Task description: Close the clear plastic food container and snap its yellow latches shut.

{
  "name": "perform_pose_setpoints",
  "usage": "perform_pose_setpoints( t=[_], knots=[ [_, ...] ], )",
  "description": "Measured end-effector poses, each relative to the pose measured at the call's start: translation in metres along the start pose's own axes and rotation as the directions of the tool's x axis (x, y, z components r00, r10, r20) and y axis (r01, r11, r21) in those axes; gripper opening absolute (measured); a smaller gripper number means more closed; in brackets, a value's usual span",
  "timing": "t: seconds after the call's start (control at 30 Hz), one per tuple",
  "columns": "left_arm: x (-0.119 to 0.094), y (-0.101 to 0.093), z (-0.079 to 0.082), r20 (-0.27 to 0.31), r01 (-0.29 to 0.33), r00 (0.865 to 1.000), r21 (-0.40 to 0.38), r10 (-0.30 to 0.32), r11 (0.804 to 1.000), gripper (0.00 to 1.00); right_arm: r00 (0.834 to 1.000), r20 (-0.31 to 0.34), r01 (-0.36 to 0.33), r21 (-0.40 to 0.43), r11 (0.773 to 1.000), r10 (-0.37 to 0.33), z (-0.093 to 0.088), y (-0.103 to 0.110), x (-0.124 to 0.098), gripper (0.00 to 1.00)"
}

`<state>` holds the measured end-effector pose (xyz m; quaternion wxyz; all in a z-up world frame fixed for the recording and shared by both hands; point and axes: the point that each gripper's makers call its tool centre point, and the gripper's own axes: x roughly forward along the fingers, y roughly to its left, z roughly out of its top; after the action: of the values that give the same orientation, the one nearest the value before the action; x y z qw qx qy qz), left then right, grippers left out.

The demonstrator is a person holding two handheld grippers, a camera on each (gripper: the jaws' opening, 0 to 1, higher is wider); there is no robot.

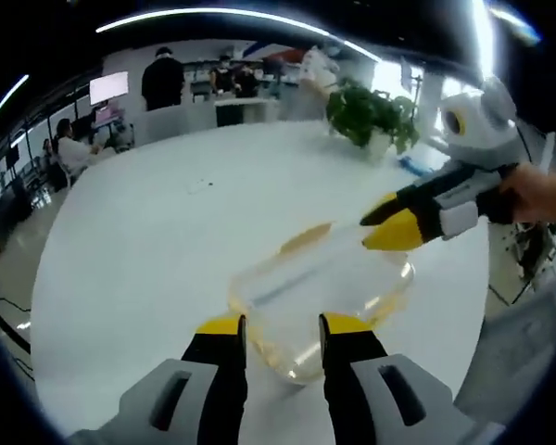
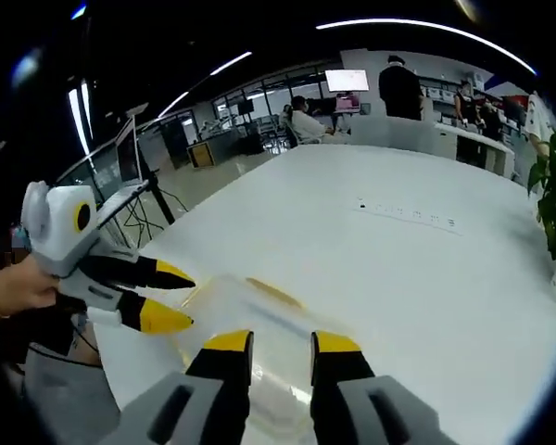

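Right at the near rim of the container [image 1: 320,297], hovering with left gripper [image 1: 281,324] jaws parted, gripping nothing. Right gripper [image 2: 280,343] doing the same, jaws open, from the opposite side. Sitting on the white tabletop [image 1: 167,232], lid apparently down. Probably worth bracing one side while pressing the far yellow latch [image 1: 306,237].
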<state>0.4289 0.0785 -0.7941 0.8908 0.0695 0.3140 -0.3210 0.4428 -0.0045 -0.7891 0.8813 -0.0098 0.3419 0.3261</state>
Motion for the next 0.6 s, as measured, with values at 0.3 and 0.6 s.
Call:
perform_pose_setpoints(
  t=[0.3,0.6],
  knots=[
    [0.010,-0.014,0.006,0.003,0.038,0.999,0.077,-0.038,0.996,0.30,0.998,-0.026,-0.055,-0.070,0.996,0.053,0.005,0.009,0.013,0.21],
    [0.009,-0.026,0.000,-0.033,0.085,0.996,0.214,-0.080,0.973,0.36,0.994,-0.058,-0.097,-0.147,0.984,0.090,0.008,0.018,0.028,0.22]
  ],
)
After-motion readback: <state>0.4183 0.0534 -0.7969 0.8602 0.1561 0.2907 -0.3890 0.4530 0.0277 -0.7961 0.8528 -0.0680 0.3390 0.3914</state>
